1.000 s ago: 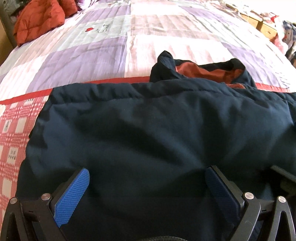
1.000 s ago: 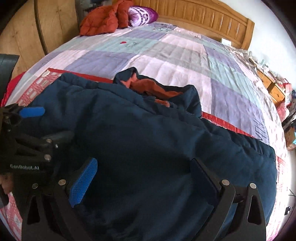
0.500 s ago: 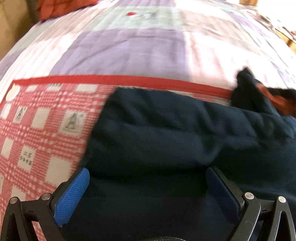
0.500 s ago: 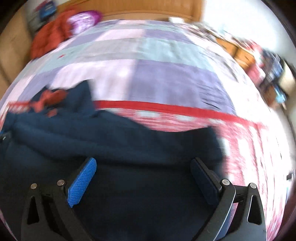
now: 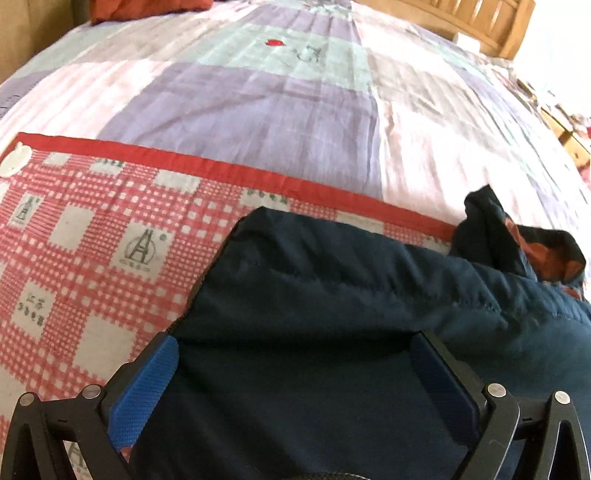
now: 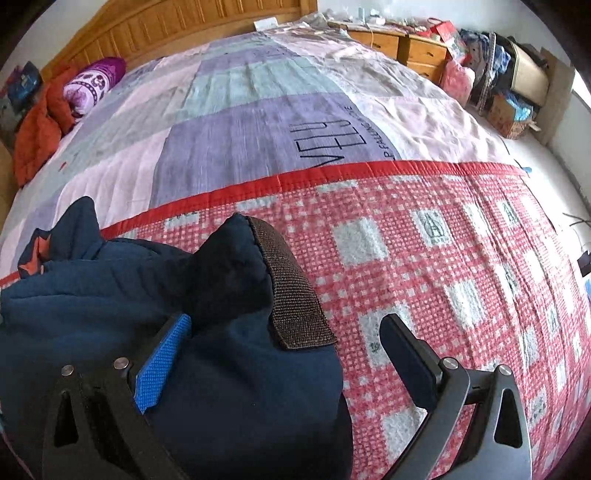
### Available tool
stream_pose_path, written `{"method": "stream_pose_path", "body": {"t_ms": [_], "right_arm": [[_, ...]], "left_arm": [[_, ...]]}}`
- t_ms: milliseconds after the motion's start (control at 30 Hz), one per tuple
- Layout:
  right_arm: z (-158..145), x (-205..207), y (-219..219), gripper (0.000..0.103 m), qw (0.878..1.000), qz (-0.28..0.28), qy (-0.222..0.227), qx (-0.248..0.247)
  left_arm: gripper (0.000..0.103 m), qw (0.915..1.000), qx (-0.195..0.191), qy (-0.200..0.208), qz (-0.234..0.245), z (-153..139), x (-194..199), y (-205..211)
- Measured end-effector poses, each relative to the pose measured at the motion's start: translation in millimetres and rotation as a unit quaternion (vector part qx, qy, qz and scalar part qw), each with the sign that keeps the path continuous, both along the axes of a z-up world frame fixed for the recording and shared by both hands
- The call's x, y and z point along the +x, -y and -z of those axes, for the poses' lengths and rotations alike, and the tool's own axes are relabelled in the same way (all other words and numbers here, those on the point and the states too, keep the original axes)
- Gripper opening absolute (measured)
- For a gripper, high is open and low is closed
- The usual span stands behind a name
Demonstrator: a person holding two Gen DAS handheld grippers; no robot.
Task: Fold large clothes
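A dark navy padded jacket [image 5: 351, 295] with an orange-red lining lies on the bed. In the left wrist view its left end fills the lower half, and the collar [image 5: 517, 236] with the lining showing sticks up at the right. My left gripper [image 5: 295, 354] is open, its blue fingers spread over the navy cloth. In the right wrist view the jacket [image 6: 129, 280] ends in a sleeve cuff with a brown hook-and-loop strap [image 6: 291, 291]. My right gripper [image 6: 284, 343] is open, and the cuff lies between its fingers.
A red-checked blanket [image 6: 461, 258] with a red border covers the near bed; a purple and pink patchwork sheet [image 5: 295, 103] lies beyond. A red garment [image 6: 37, 136] and purple pillow [image 6: 92, 81] sit by the wooden headboard [image 6: 166, 26]. A cluttered dresser [image 6: 417, 51] stands at the right.
Both grippers have swung outward from the jacket's middle: the left view now looks at the jacket's left end, the right view at the sleeve cuff. Both stayed open.
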State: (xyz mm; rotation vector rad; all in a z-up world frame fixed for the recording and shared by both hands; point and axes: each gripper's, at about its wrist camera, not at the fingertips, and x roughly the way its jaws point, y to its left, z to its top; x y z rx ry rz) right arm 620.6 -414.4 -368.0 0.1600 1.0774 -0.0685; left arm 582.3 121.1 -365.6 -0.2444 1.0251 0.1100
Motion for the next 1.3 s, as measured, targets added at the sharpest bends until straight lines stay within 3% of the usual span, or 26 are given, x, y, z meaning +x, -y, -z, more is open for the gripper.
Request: {"method": "stream_pose_path", "body": {"t_ms": [67,133,167,200,267,300,367,567,800,833,967,1100,1233,1300], "right_arm": [[1.5,2.2,-2.6,0.102,1.0,0.0,0.0,-0.003],[1.1,2.4,-5.5,0.102,1.0,-0.001,-0.001,-0.01],[0.5,2.0,-6.2,0.102,1.0,-0.001,0.0,-0.013],[0.4,2.1,-6.5,0.102,1.0,-0.002,0.001,-0.014],[0.7,2.0,-6.7,0.102,1.0,0.0,0.002,-0.014],[0.7,1.8,-7.4,0.102,1.0,0.0,0.003,-0.016],[0.6,1.2,-9.2,0.102,1.0,0.001,0.006,-0.023],[1.3,2.4,-12.5,0.102,0.999,-0.002,0.004,-0.033],[-1.6,3.2,-9.9,0.102,1.0,0.008,0.0,-0.029],[-2.8,1.8,-9.4,0.102,1.0,0.01,0.0,-0.028],[-24.2,-10.0,-15.9,0.102,0.998,0.015,0.034,-0.056],[-52.8,-30.2,-39.7,0.102,0.992,-0.039,0.088,-0.083],[-48.9,-29.0,-50.6,0.102,0.99,-0.078,0.065,-0.103],[-48.2,-28.1,-41.6,0.102,0.993,-0.067,0.054,-0.08]], "left_arm": [[0.103,1.0,0.002,0.001,-0.006,-4.8,0.6,1.2],[0.101,0.9979,-0.037,0.043,-0.031,-24.7,-9.0,-6.3],[0.101,0.9962,-0.037,0.074,-0.024,-34.6,-15.2,-7.4],[0.102,0.9975,-0.018,0.064,-0.024,-32.9,-15.6,-8.2],[0.102,0.9996,-0.012,0.004,-0.023,-11.6,-4.5,-13.2],[0.102,0.9992,0.011,-0.03,-0.024,1.0,1.8,-14.3],[0.103,0.9977,0.024,-0.057,-0.027,16.4,9.5,-20.1],[0.103,0.9912,0.024,-0.083,-0.1,25.2,22.1,-48.8],[0.103,0.982,0.016,-0.078,-0.171,10.8,24.4,-84.0],[0.103,0.9822,0.016,-0.081,-0.169,10.5,23.8,-84.9],[0.103,0.9811,0.103,-0.102,-0.128,15.3,31.6,-66.6],[0.103,0.9771,0.106,-0.137,-0.123,25.3,45.1,-67.3],[0.103,0.9746,0.121,-0.144,-0.122,16.8,50.6,-65.1],[0.103,0.9764,0.121,-0.128,-0.125,2.9,44.5,-63.9]]}}
